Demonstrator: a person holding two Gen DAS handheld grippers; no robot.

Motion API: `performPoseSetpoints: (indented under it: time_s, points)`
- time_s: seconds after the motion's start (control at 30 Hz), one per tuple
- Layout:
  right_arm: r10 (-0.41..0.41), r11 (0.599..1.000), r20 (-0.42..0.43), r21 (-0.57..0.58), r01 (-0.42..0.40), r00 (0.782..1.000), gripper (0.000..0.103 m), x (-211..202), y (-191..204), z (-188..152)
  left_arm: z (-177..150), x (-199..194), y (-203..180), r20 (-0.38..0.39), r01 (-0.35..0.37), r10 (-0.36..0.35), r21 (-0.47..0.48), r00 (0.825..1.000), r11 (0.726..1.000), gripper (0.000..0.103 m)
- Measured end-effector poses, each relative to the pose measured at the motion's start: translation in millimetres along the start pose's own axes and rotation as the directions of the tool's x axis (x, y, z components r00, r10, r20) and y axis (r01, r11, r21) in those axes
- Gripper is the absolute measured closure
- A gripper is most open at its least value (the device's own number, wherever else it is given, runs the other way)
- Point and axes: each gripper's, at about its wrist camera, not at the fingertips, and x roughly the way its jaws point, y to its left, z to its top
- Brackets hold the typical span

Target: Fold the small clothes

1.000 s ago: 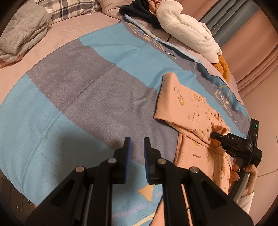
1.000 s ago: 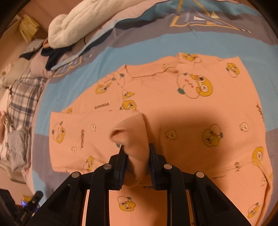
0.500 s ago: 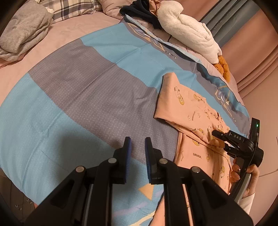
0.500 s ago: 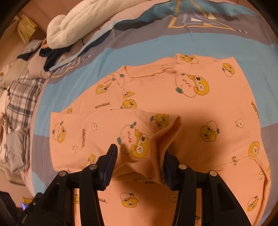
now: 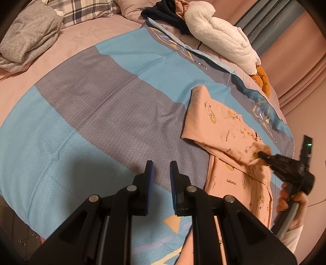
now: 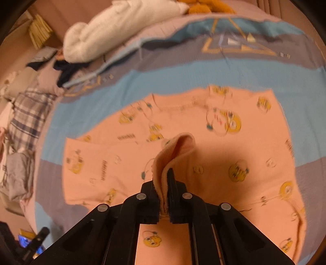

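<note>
A peach pyjama top (image 6: 224, 159) printed with yellow cartoon faces lies flat on the striped blue and grey bedspread (image 5: 91, 102). Its left sleeve (image 6: 91, 163) is folded across the body. My right gripper (image 6: 163, 177) is shut on that sleeve's cuff (image 6: 179, 146), which stands up in a pinched fold above the top. The left wrist view shows the top (image 5: 230, 126) at the right, with the right gripper (image 5: 262, 156) holding cloth there. My left gripper (image 5: 161, 163) hangs over bare bedspread left of the top, its blue pads a little apart with nothing between them.
A white fluffy blanket (image 5: 220, 36), dark clothes and an orange plush (image 5: 262, 79) lie at the far edge of the bedspread. Grey folded clothes (image 5: 26, 38) and a plaid pillow (image 5: 85, 8) sit at the far left. A person's hand (image 5: 291, 199) grips the right gripper's handle.
The right gripper let the cuff go, its jaws spreading wide, then closed on it again and lifted it a little. The left gripper has not moved.
</note>
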Motion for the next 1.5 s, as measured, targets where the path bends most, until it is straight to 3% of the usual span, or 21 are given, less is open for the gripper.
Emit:
performPoseSetpoints:
  time_s: [0.17, 0.37, 0.5, 1.07, 1.37, 1.5]
  points:
    - [0.088, 0.995, 0.106, -0.05, -0.084, 0.99, 0.096, -42, 12, 16, 4, -2, -5, 0.003, 0.018, -0.018, -0.002, 1.0, 1.0, 0.088]
    - [0.108, 0.99, 0.224, -0.113, -0.084, 0.969, 0.096, -83, 23, 31, 11, -3, -13, 0.012, 0.026, -0.026, 0.008, 1.0, 1.0, 0.088]
    - [0.062, 0.993, 0.259, -0.111, -0.035, 0.964, 0.096, -86, 13, 37, 16, -2, -21, 0.01, 0.043, -0.043, 0.017, 0.999, 0.999, 0.088]
    - [-0.053, 0.998, 0.209, 0.041, 0.045, 0.977, 0.096, -65, -63, 26, 26, 26, -55, -0.058, 0.072, -0.067, 0.085, 0.996, 0.994, 0.088]
    - [-0.083, 0.993, 0.165, 0.094, 0.068, 0.983, 0.096, -48, -96, 17, 38, 49, -92, -0.088, 0.129, -0.118, 0.134, 0.989, 0.983, 0.088]
    - [-0.073, 0.991, 0.154, 0.121, 0.055, 0.985, 0.096, -42, -112, 7, 43, 74, -109, -0.139, 0.16, -0.139, 0.147, 0.98, 0.976, 0.09]
